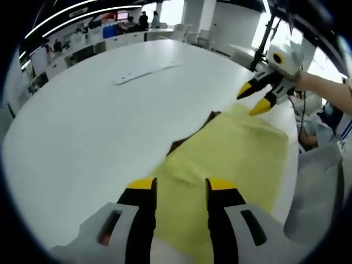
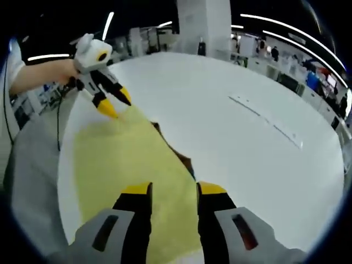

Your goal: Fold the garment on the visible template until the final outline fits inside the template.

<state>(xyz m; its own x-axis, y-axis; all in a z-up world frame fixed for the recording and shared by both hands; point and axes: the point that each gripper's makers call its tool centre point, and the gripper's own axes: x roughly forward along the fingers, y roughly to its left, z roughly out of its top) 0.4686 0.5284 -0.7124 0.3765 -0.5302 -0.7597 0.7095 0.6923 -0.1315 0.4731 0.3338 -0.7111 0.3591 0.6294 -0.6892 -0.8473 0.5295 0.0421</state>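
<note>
A pale yellow garment (image 1: 234, 154) lies flat and folded on the white table, near its edge. A dark template (image 1: 176, 146) peeks out from under its inner side. My left gripper (image 1: 181, 185) hovers over one end of the cloth, open, with nothing between its jaws. My right gripper (image 1: 250, 102), held by a hand, stands open at the far end, its yellow tips just above the cloth's corner. From the right gripper view, the garment (image 2: 118, 165) runs from my right gripper (image 2: 174, 190) up to the left gripper (image 2: 116, 106), and the template (image 2: 186, 160) shows as a brown sliver.
The big round white table (image 1: 99, 126) stretches away beside the cloth. A thin white strip (image 1: 146, 73) lies on it farther off, also the strip (image 2: 267, 120). A person's arm (image 2: 38, 74) and grey clothing (image 2: 30, 181) stand along the table edge. Desks and people fill the background.
</note>
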